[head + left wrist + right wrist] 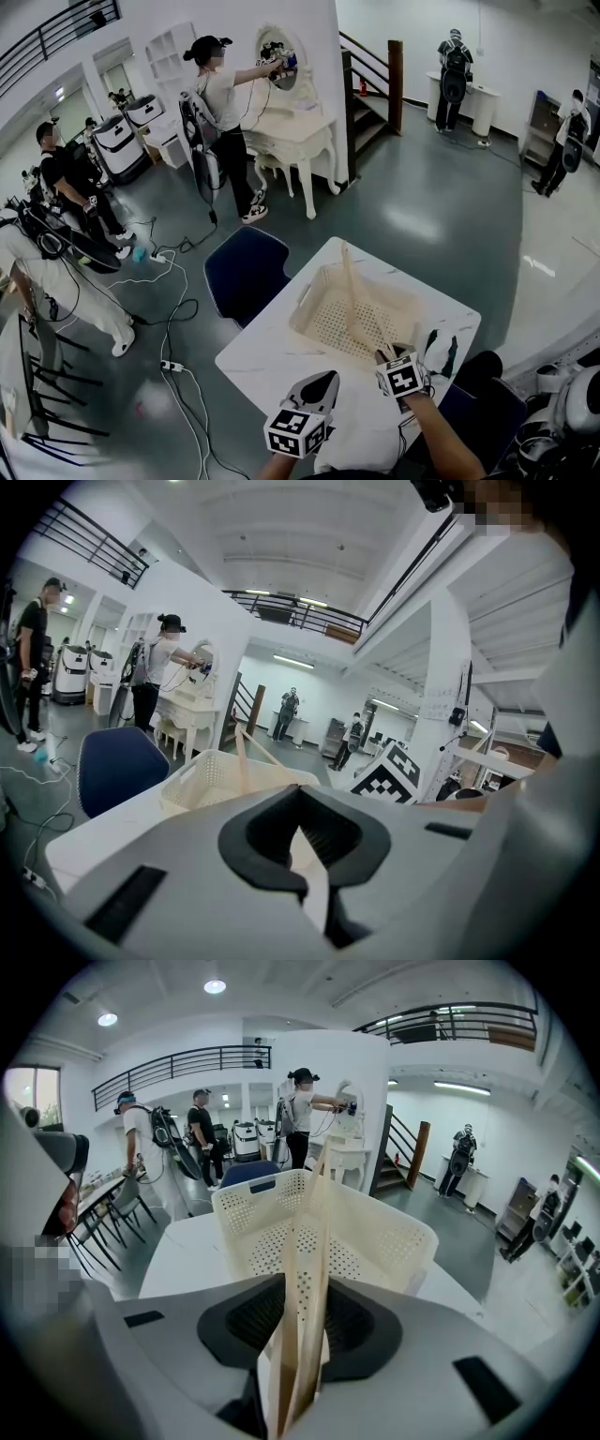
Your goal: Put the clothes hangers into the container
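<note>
Two-handed, stood at a white table (262, 361) bearing a cream perforated basket (314, 292). Had the right gripper (298, 1335) at the basket's near rim, jaws a little apart on either side of a thin bundle of cream clothes hangers (306, 1241), pads not visibly pressing on them. Found those hangers slanted inside the basket, lower ends between the right jaws, upper ends poking above the far rim. Held the left gripper (317, 389) just beside the right one, over bare tabletop short of the basket, jaws drawn together with nothing between them. Noted a dark blue chair (246, 267) against the table's far-left edge and white cables (173, 309) trailing over the grey floor.
</note>
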{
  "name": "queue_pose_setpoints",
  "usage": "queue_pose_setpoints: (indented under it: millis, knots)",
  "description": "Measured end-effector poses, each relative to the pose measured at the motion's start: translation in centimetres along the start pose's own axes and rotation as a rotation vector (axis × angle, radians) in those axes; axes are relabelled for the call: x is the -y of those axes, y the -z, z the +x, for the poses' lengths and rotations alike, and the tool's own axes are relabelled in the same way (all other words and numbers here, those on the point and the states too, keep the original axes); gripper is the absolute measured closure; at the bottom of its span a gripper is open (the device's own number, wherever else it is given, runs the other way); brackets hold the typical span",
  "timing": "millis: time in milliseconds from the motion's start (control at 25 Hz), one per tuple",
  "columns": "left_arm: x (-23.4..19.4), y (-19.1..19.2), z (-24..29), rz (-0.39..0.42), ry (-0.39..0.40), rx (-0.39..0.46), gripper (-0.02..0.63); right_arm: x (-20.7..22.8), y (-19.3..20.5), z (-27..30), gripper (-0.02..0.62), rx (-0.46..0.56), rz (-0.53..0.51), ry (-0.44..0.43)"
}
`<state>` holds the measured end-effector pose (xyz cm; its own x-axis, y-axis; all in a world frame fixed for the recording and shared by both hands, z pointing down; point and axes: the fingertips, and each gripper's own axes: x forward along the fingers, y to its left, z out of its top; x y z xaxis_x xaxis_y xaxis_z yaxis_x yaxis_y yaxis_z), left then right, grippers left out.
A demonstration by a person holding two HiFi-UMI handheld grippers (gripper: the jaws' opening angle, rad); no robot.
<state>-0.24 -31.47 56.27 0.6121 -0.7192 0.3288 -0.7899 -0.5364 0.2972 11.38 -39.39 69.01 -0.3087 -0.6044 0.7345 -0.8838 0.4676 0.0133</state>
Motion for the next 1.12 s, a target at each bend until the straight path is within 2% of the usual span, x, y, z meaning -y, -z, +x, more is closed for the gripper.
queue_pose_setpoints:
  millis: [320, 400, 640, 880, 1120]
  knots:
    - [0.1, 0.1, -0.2, -0.003, -0.002, -0.004, 0.603, 1.0, 0.5, 0.0, 0.456, -0.015, 0.033, 0.031]
    - [0.2, 0.2, 0.0, -0.004, -0.001, -0.005, 0.603, 1.3, 0.8, 0.3, 0.42, -0.011, 0.023, 0.04]
    - [0.4, 0.9, 0.3, -0.008, 0.001, -0.013, 0.603, 1.8, 0.6, -0.1, 0.373, 0.002, 0.028, 0.067]
    - [0.2, 0.7, 0.2, -0.005, 0.0, -0.011, 0.603, 2.8, -0.4, -0.6, 0.362, 0.061, 0.039, 0.108]
    - [0.6, 0.5, 0.0, 0.003, 0.006, -0.005, 0.603, 3.0, -0.4, -1.3, 0.362, 0.07, 0.054, 0.11]
